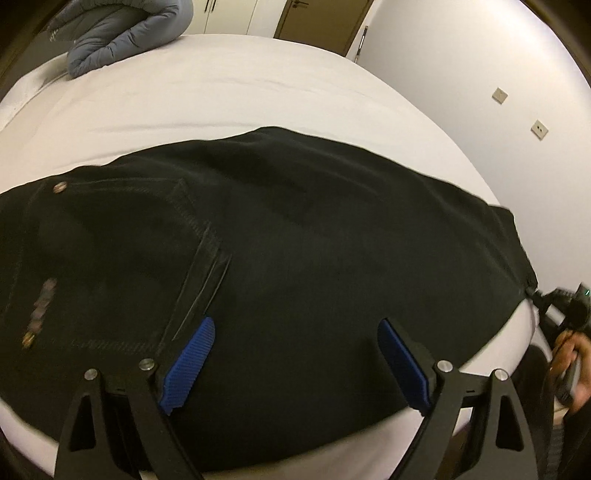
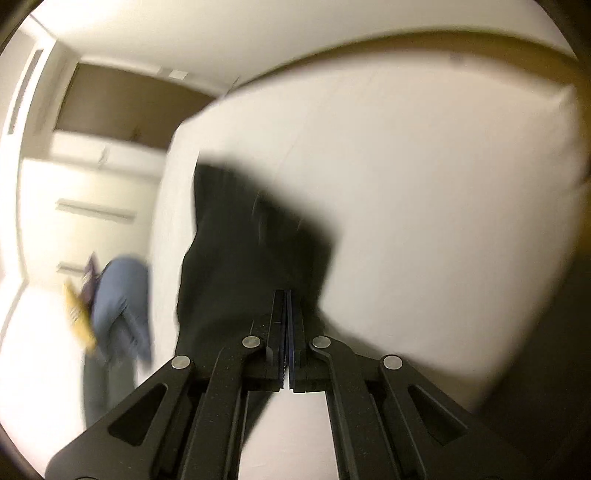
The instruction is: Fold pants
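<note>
One pair of black pants (image 1: pixel 295 236), lying flat across the near part of a white bed (image 1: pixel 207 96), waist end to the left, leg ends to the right near the bed's edge. A metal button (image 1: pixel 59 188) shows at the waistband; a stitched pocket (image 1: pixel 122 258) sits below it.

Left gripper (image 1: pixel 297 325): jaws wide apart, blue pads (image 1: pixel 192 360) facing each other, hovering over the near edge of the pants beside the pocket. Whether the pads touch the cloth cannot be told.

Right gripper (image 2: pixel 287 299): jaws pressed together, clamped on the leg end of the pants (image 2: pixel 251 251); in the right wrist view the cloth runs away from the fingertips across the bed (image 2: pixel 424 192). That view is blurred. In the left wrist view the same gripper (image 1: pixel 535 295) appears at the far right, at the corner of the pants, with the person's right hand (image 1: pixel 570 362) on its handle.

One grey-blue quilted jacket (image 1: pixel 122 33), bunched at the far left corner of the bed, well apart from the pants.

Two wall plates (image 1: pixel 539 128) on the white wall to the right.
</note>
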Available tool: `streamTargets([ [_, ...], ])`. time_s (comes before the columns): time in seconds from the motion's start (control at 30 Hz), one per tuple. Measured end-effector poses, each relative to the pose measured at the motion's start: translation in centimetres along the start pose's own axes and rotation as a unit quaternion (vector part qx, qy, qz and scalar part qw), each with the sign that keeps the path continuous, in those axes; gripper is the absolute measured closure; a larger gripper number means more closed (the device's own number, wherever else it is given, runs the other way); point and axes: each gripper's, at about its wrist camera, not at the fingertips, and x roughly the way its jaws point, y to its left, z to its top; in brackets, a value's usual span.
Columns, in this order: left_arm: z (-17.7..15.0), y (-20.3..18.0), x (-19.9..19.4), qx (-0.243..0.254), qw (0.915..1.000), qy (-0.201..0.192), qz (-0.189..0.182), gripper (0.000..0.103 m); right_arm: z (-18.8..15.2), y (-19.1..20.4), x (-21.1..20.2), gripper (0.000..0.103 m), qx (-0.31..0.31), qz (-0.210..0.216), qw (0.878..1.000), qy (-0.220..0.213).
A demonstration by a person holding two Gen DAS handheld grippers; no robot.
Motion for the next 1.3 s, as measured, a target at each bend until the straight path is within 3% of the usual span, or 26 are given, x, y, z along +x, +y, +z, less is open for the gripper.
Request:
streamTargets([
  [0.07,-0.2,0.3,-1.5,-0.001,0.9998,-0.019,-0.003,0.013,-0.4,1.9,-1.3,0.097,-0.022,-0.019,1.0,-0.011],
  [0.13,0.5,0.7,-2.5,-0.002,0.999,-0.042,-0.013,0.013,-1.8,5.2,-1.2,0.096,-0.072,0.025,0.997,0.012],
  [0.2,2.4,0.9,-2.3,-0.006,0.9984,-0.054,-0.016,0.013,-4.2,9.1,1.2,0.096,-0.118,0.073,0.988,0.07],
  [0.27,4.0,1.2,-1.3,-0.006,0.9982,-0.058,-0.014,0.013,-8.7,12.6,4.3,0.096,-0.165,0.121,0.969,0.137],
  [0.33,4.7,2.5,0.4,-0.018,0.9991,-0.039,0.0,0.013,-13.0,15.7,7.8,0.096,-0.2,0.136,0.95,0.198],
  [0.4,4.5,4.9,1.4,-0.036,0.999,-0.018,0.02,0.027,-16.1,16.7,11.6,0.096,-0.212,0.137,0.934,0.252],
  [0.47,3.5,7.1,0.5,-0.034,0.9992,-0.022,0.005,0.035,-18.1,15.3,14.8,0.097,-0.216,0.072,0.936,0.267],
  [0.5,3.1,7.9,0.0,-0.032,0.9992,-0.022,0.008,0.035,-18.0,13.8,15.5,0.103,-0.201,0.081,0.94,0.265],
  [0.57,2.1,9.9,-1.4,-0.031,0.9989,-0.025,0.025,0.035,-17.2,12.1,15.0,0.103,-0.173,0.106,0.945,0.259],
  [0.67,0.6,13.7,-3.8,-0.048,0.9976,-0.049,0.009,0.035,-15.4,11.0,14.1,0.103,-0.171,0.069,0.96,0.21],
  [0.73,0.1,15.9,-5.1,-0.057,0.996,-0.059,0.035,0.033,-12.8,11.1,13.1,0.103,-0.162,0.041,0.97,0.179],
  [0.8,-0.2,18.5,-6.6,-0.077,0.9938,-0.071,0.038,0.035,-12.1,11.8,11.6,0.098,-0.176,0.026,0.971,0.158],
  [0.83,-0.2,19.2,-7.1,-0.084,0.9918,-0.077,0.057,0.034,-12.0,13.5,12.1,0.096,-0.185,0.033,0.969,0.16],
  [0.87,-0.2,20.1,-7.9,-0.092,0.9894,-0.083,0.074,0.035,-10.1,16.1,11.4,0.096,-0.194,0.045,0.965,0.169],
  [0.97,0.6,20.3,-10.2,-0.112,0.9834,-0.124,0.07,0.029,-14.1,22.1,13.0,0.096,-0.249,0.097,0.94,0.214],
  [1.07,1.5,18.1,-10.3,-0.093,0.9847,-0.141,0.043,0.021,-21.4,28.6,18.1,0.096,-0.295,0.149,0.899,0.287],
  [1.17,1.9,16.4,-7.6,-0.087,0.9882,-0.122,0.034,0.021,-29.5,32.6,23.8,0.096,-0.294,0.182,0.866,0.363],
  [1.23,1.8,17.1,-5.0,-0.101,0.9902,-0.081,0.052,0.021,-33.0,33.1,27.7,0.096,-0.269,0.176,0.854,0.409],
  [1.3,1.4,17.3,-3.5,-0.112,0.9896,-0.076,0.051,0.024,-35.3,33.9,31.9,0.096,-0.253,0.145,0.856,0.427],
])
